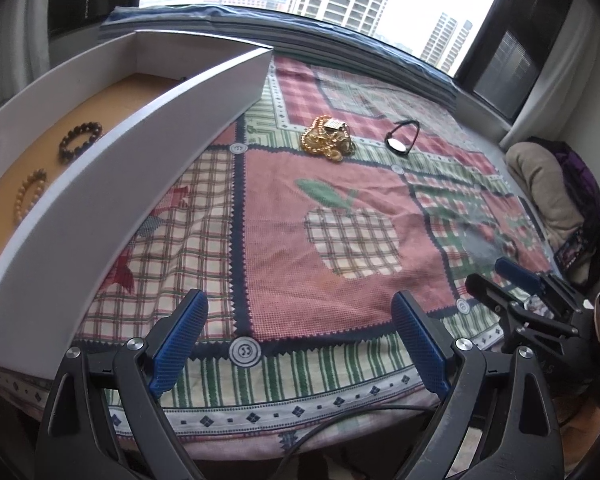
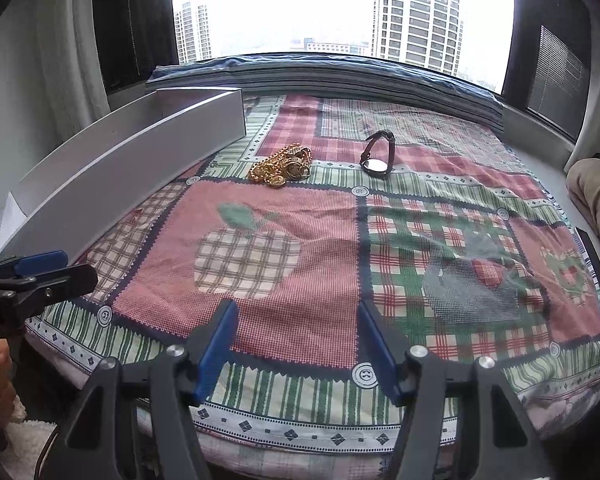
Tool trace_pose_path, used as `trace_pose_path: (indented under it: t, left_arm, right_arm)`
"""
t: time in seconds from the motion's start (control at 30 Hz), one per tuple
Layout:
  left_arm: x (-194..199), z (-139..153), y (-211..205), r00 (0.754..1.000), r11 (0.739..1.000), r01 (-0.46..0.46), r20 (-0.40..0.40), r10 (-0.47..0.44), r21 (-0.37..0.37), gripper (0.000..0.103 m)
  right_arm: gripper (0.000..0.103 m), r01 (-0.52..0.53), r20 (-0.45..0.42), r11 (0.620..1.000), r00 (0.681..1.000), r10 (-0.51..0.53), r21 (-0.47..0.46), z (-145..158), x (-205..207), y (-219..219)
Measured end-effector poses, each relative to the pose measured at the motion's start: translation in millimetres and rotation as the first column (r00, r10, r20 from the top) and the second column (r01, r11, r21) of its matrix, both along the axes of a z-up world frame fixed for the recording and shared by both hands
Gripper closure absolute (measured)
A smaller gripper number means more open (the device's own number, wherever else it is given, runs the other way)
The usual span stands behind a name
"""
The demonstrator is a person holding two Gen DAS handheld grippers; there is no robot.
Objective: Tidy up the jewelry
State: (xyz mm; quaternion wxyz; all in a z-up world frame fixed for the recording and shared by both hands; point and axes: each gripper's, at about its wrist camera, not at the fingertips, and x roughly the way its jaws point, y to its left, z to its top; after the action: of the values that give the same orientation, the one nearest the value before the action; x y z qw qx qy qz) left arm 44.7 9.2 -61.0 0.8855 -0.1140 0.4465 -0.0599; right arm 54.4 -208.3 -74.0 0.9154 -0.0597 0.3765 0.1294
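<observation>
White letters on the left gripper [image 2: 40, 276] body read "oot.AI", cut off at the frame's edge. Nothing else is legible.

Overexposed window [image 2: 340, 4] backlight, fisheye-warped edges

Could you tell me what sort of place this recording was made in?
Probably a high-rise apartment room: tower blocks fill the big window, a patchwork blanket covers a wide ledge or bed beneath it, and curtains hang at the side.
</observation>
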Motion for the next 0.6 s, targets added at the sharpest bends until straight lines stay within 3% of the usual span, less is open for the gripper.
trace_pose_path:
  t: [0.6]
  left_arm:
    - [1.3,-7.2,1.9,1.000,1.000,-0.014,-0.027,0.014,-0.008,0.009]
  right_arm:
    - [0.040,0.007,0.003,1.000,1.000,-0.007,0.008,-0.5,-1.6,-1.4]
